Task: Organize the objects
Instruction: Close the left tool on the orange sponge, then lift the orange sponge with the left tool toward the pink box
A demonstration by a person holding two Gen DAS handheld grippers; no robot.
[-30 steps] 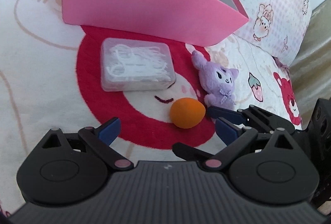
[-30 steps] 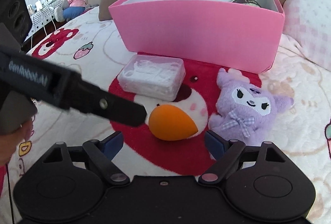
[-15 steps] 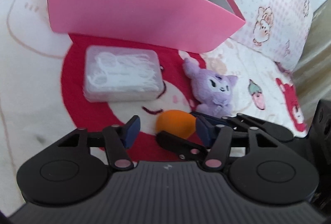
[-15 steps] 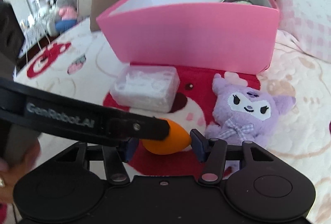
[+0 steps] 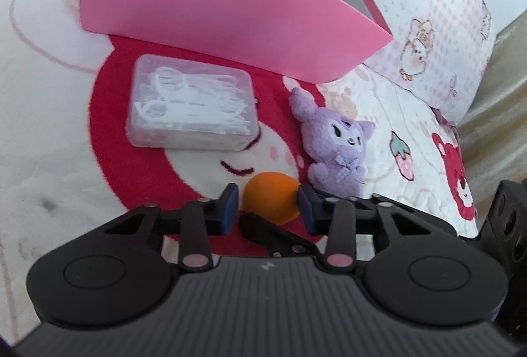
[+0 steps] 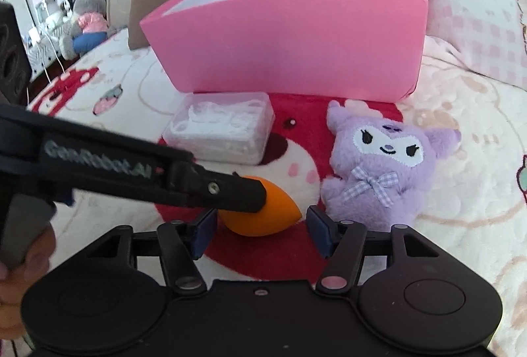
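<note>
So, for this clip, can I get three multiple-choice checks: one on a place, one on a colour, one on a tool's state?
1. Where is the clear case?
A. on the blanket, in front of the pink box
B. inside that box
C. held in the air

2. What colour is the plush toy?
A. green
B. purple
C. yellow

3. The right tool is:
A. shut on the plush toy
B. shut on the clear case
C. open, with a finger on either side of the orange sponge

Answers:
1. A, as the case lies flat on the blanket by the box's front wall.
2. B, its fur is lilac all over.
3. C, gaps show between both pads and the sponge.
</note>
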